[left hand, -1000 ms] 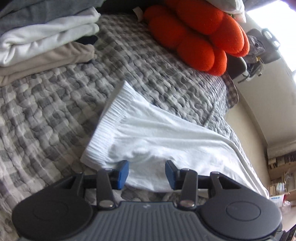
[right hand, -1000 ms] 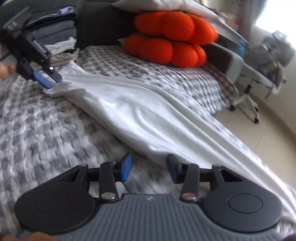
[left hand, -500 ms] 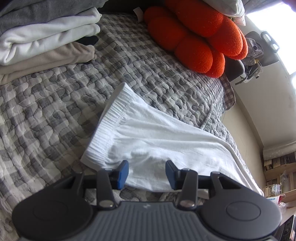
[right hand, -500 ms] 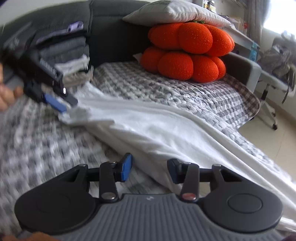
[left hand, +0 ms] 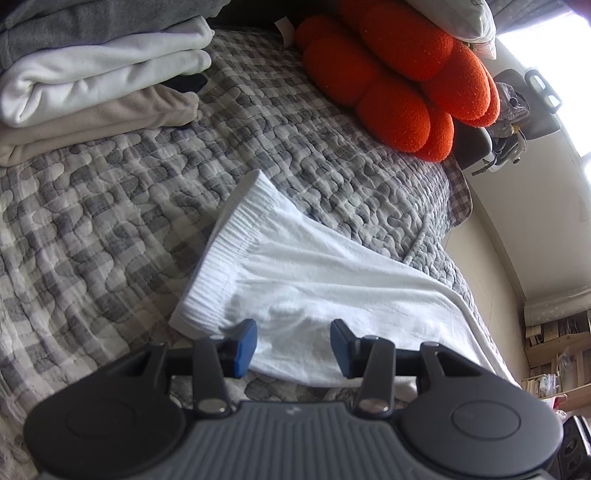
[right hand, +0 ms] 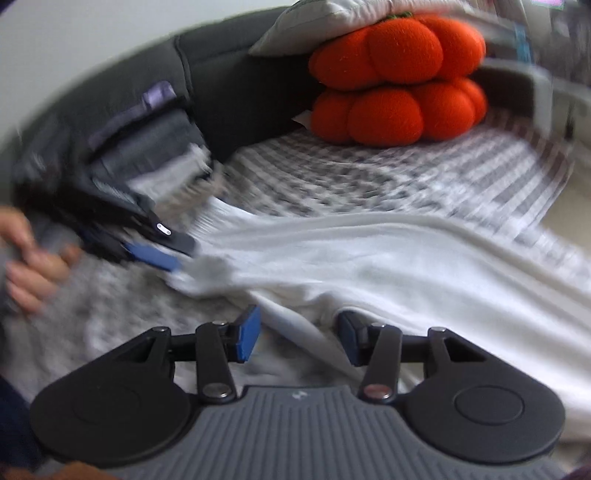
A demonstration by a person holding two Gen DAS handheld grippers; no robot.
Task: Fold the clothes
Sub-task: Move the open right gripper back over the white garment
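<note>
No legible writing or brand mark appears in either view. White trousers (left hand: 314, 291) lie lengthwise on a grey checked quilt (left hand: 110, 221) covering a bed, the ribbed waistband toward a stack of folded clothes (left hand: 92, 74). Orange cushions (left hand: 399, 85) sit beyond; a pale floor (right hand: 565, 206) lies beside the bed. The left gripper (left hand: 293, 347) is spread above the waistband end. The right gripper (right hand: 299, 332), jaws just widened, straddles a fabric fold without pinching it.

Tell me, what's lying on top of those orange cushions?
A pale pillow rests on the stacked orange cushions. Whatever lies under or behind the cushions is hidden.
</note>
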